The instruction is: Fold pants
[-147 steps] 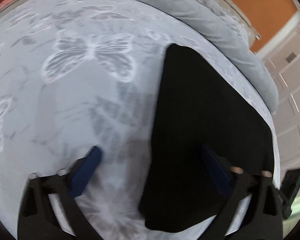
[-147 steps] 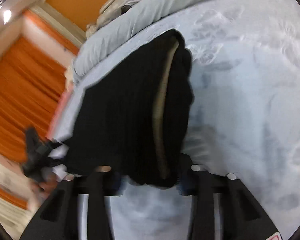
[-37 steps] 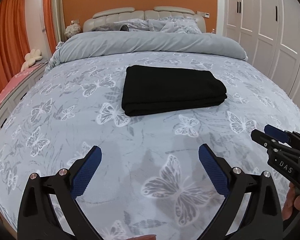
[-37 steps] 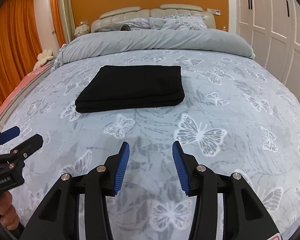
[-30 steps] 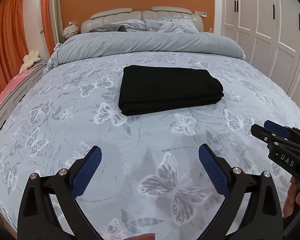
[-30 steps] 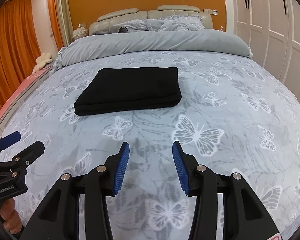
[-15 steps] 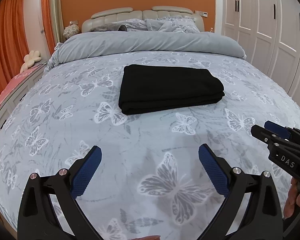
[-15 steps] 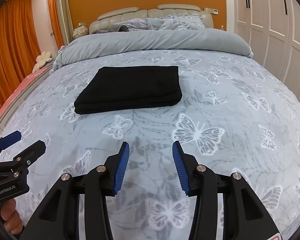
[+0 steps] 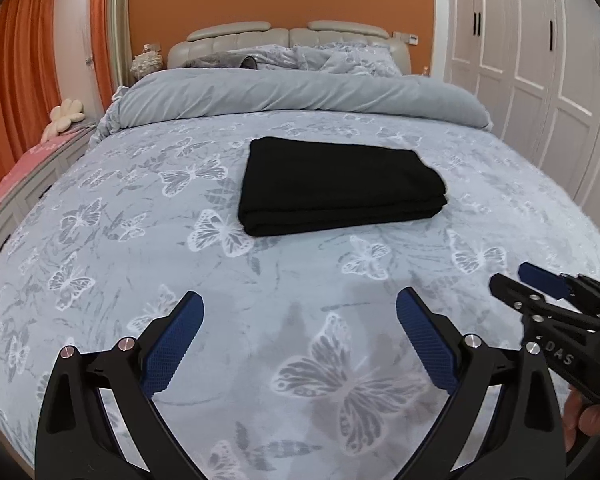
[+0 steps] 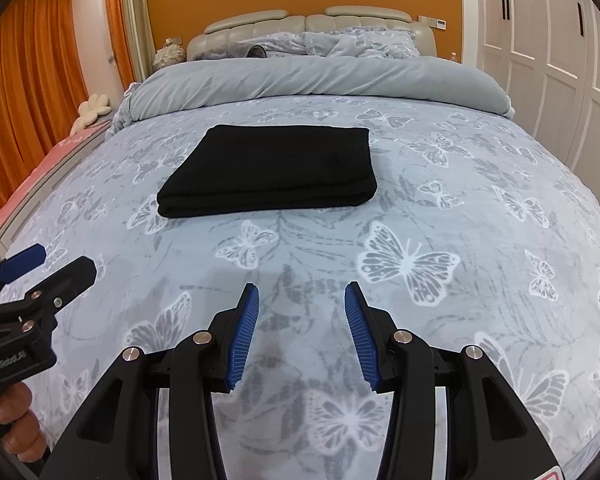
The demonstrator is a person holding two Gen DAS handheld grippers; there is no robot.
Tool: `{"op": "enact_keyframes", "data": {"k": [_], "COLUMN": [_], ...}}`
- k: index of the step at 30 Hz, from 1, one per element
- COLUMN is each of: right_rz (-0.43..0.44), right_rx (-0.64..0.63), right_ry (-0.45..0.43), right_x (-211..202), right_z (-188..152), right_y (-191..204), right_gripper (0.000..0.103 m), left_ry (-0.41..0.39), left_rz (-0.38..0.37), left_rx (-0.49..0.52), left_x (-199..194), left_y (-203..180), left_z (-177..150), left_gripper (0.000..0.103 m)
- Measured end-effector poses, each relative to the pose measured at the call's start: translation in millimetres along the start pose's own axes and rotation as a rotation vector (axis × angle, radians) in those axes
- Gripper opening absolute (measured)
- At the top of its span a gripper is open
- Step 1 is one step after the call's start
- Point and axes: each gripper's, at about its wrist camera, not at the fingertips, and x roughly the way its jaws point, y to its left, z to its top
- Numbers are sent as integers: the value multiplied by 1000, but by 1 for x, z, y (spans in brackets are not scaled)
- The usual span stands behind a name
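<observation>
The pants [image 9: 340, 188] are lying folded into a neat black stack in the middle of the bed [image 9: 100, 260], so I'm judging the folding finished. I'm holding my left claw [image 9: 298, 340] wide apart and my right claw [image 10: 302, 334] partly apart, both empty and hovering well short of the stack.

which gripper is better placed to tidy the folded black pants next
Neither clearly: the folded black pants look finished, and both the left gripper and right gripper hang open, well short.
</observation>
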Motion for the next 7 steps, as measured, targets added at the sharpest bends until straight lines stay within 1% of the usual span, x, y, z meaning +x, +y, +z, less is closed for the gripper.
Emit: {"op": "enact_keyframes", "data": {"k": [2,4,7], "right_rz": [2,-6,-6], "right_rx": [-2,-5,-9], "right_ry": [1,-6,-6], "right_x": [0,-2,-2], "right_z": [-1,-1,-2], "right_y": [0,0,1], "right_gripper": [46,52,52], "left_ry": [24,12,12], "left_rz": [22,32,34], "left_rx": [9,17,25], "left_x": [2,0,-1], "left_y": [0,1,1], "left_z": [0,-1,-2], "left_gripper": [95,95,95]}}
